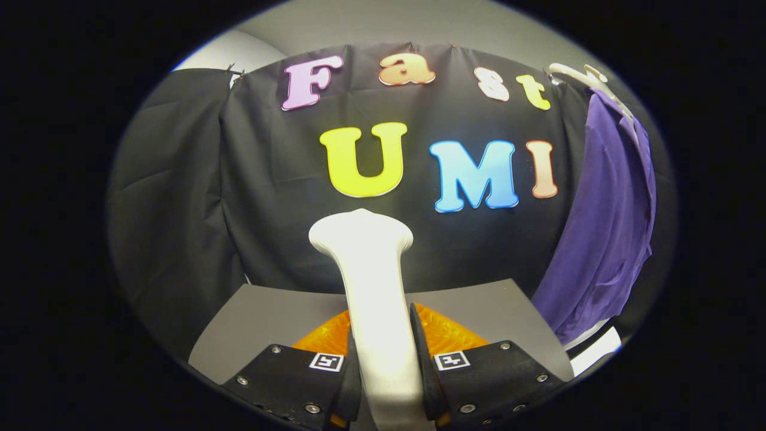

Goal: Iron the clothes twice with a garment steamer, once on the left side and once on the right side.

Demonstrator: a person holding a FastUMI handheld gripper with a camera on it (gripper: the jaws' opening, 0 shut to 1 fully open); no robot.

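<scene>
Black cloth hangs as the booth's wall [179, 197] behind everything, with a pale grey wall above it, and a grey desk [263, 317] lies below my view.

My jaws [384, 365] are closed narrow on the white garment steamer [374, 287]; both fingers [353, 371] press against its handle, one on each side, so I am holding it firmly between them. The steamer's long axis runs straight ahead from me, toward twelve o'clock. Its slim handle passes between my fingers and widens into a flared, rounded head at the far end, which points away from me at the black cloth. The body sits upright in my grip with no clear lean to either side.

Just under the steamer, touching or nearly touching it (I cannot tell which), an orange, ribbed, translucent piece [446, 335] shows at both sides of the handle, at ten and two o'clock from my fingertips. It lies over the grey desk, whose far edge meets the cloth beyond the steamer's head.

Farther out, at two o'clock, a purple garment [604, 227] hangs from a white hanger [583, 75] against the cloth wall. It is well apart from the steamer's head and off to its right side, draping downward with its hem near the right end of the desk. Below that hem, at four o'clock, a bit of white surface [595, 353] shows; I cannot tell what it is.
</scene>
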